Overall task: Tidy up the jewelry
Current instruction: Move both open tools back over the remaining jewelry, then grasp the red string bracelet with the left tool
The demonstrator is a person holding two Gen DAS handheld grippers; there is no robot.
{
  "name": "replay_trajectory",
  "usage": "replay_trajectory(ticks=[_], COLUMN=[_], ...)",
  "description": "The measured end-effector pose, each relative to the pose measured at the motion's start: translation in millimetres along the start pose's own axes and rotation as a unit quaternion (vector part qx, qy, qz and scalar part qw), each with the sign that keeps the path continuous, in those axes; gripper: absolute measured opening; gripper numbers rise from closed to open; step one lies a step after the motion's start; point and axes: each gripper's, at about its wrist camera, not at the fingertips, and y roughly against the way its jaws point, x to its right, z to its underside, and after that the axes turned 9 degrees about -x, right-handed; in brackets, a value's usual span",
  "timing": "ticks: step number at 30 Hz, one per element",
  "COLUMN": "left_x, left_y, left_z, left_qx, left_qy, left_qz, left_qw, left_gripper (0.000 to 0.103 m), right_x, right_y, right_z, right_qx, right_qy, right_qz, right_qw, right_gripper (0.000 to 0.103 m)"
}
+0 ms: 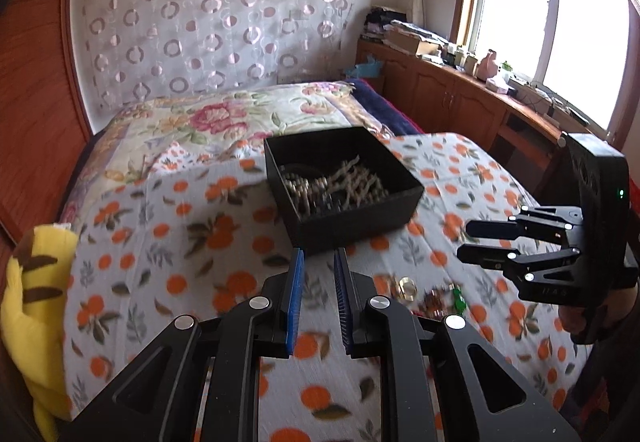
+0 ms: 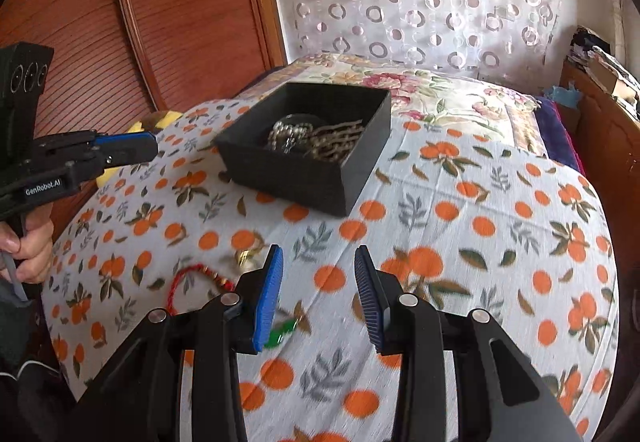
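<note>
A black open box point(image 1: 352, 218) point(image 2: 296, 170) sits on the orange-print blanket and holds several metal chains point(image 1: 320, 190) point(image 2: 316, 142). Loose jewelry lies on the blanket in front of it: a gold ring point(image 1: 407, 287) point(image 2: 244, 256), a red cord bracelet with beads point(image 2: 192, 278) point(image 1: 434, 300) and a green piece point(image 1: 458, 300) point(image 2: 280, 334). My left gripper point(image 1: 319, 254) is open and empty, hovering just short of the box. My right gripper point(image 2: 318, 254) is open and empty above the blanket, right of the loose pieces; it also shows in the left wrist view point(image 1: 466, 242).
The bed carries a floral quilt point(image 1: 240, 114) behind the box. A yellow plush toy point(image 1: 32, 302) lies at the bed's left edge beside a wooden wardrobe point(image 2: 120, 22). A cluttered wooden cabinet point(image 1: 460, 90) runs under the window on the right.
</note>
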Motion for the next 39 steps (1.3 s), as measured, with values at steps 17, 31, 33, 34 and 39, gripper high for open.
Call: replay_trajectory(ticks=[17,31,33,34,39], left_x=[16,31,33,34,43], left_y=[-23,-43,-46,-48,-58], left_z=[47,45,43,42,38], left_qx=[-0.044,-0.060,-0.063,-0.066,-0.078], left_qy=[-0.003,-0.014,-0.019,-0.024,-0.058], left_qz=[0.002,0.007,0.005,0.004,0.002], left_qw=[0.9990,0.9981,0.9978,0.9975,0.9953], left_gripper=[0.051,0.057,0.058,0.058,0.061], right_x=[-16,-1,0,0,0], right_y=[-16,-7,-7,-7,-7], right_z=[27,39,40,40,41], right_qx=[-0.058,-0.051,-0.048,-0.045,-0.040], right_qy=[0.024,0.013,0.012,0.012,0.013], right_qz=[0.048,0.063,0.060,0.059,0.062], right_qw=[0.997,0.997,0.997,0.997,0.997], right_gripper=[0.033,0.033,0.033,0.033,0.033])
